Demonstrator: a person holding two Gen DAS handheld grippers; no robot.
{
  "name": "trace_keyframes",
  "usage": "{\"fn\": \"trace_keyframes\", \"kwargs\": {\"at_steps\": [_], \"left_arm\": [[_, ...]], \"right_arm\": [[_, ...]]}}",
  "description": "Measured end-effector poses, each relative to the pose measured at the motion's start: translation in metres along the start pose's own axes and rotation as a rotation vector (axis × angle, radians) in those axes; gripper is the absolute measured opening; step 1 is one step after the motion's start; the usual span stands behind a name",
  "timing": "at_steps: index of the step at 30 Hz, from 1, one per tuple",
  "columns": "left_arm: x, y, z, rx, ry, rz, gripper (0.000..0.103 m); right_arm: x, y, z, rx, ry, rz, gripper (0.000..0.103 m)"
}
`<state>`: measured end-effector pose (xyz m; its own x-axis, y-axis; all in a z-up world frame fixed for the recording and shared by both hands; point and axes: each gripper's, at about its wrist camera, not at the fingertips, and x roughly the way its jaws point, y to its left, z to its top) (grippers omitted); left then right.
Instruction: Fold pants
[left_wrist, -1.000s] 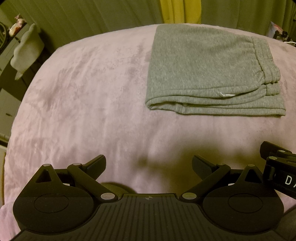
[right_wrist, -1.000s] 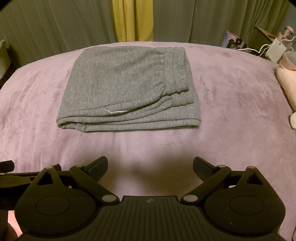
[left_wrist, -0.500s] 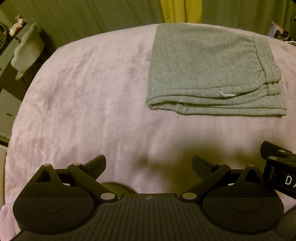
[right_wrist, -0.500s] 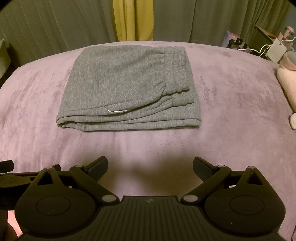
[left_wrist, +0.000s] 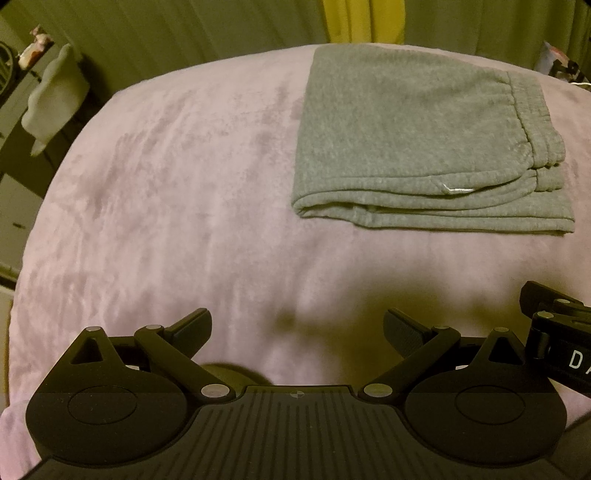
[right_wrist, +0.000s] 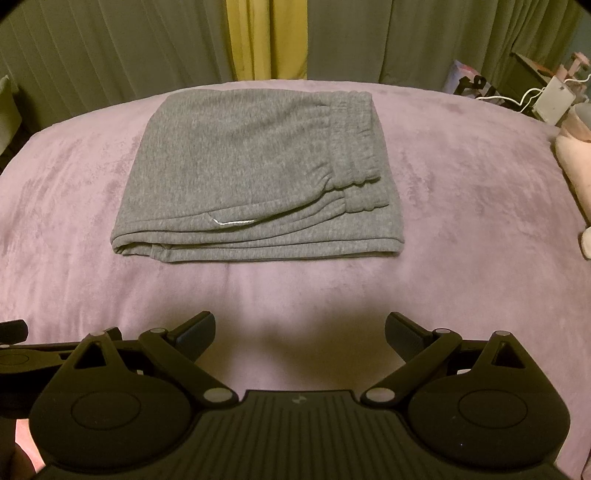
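Observation:
Grey sweatpants (right_wrist: 255, 173) lie folded into a flat rectangular stack on a mauve plush blanket (right_wrist: 461, 206), the elastic waistband on the right side. In the left wrist view the pants (left_wrist: 417, 136) lie at the upper right. My left gripper (left_wrist: 297, 328) is open and empty, held above the blanket near its front edge, well short of the pants. My right gripper (right_wrist: 299, 330) is open and empty, also short of the pants and centred on them. Part of the right gripper (left_wrist: 557, 343) shows at the right edge of the left wrist view.
Green curtains with a yellow strip (right_wrist: 266, 37) hang behind the bed. A pink soft object (right_wrist: 576, 162) lies at the blanket's right edge, with a white box and cables (right_wrist: 550, 99) behind it. A pale cloth (left_wrist: 55, 99) hangs at the left.

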<state>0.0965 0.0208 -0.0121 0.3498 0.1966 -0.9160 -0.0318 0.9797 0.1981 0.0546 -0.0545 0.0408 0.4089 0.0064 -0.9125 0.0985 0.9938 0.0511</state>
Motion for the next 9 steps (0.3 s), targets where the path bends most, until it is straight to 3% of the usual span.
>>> {"fn": "trace_keyframes", "kwargs": {"at_steps": [9], "left_arm": [[-0.0044,-0.0025,-0.0011,0.016,-0.051,0.029,0.102]], "right_arm": [[0.0024,-0.0024,0.0006,0.000,-0.003,0.008,0.098]]}}
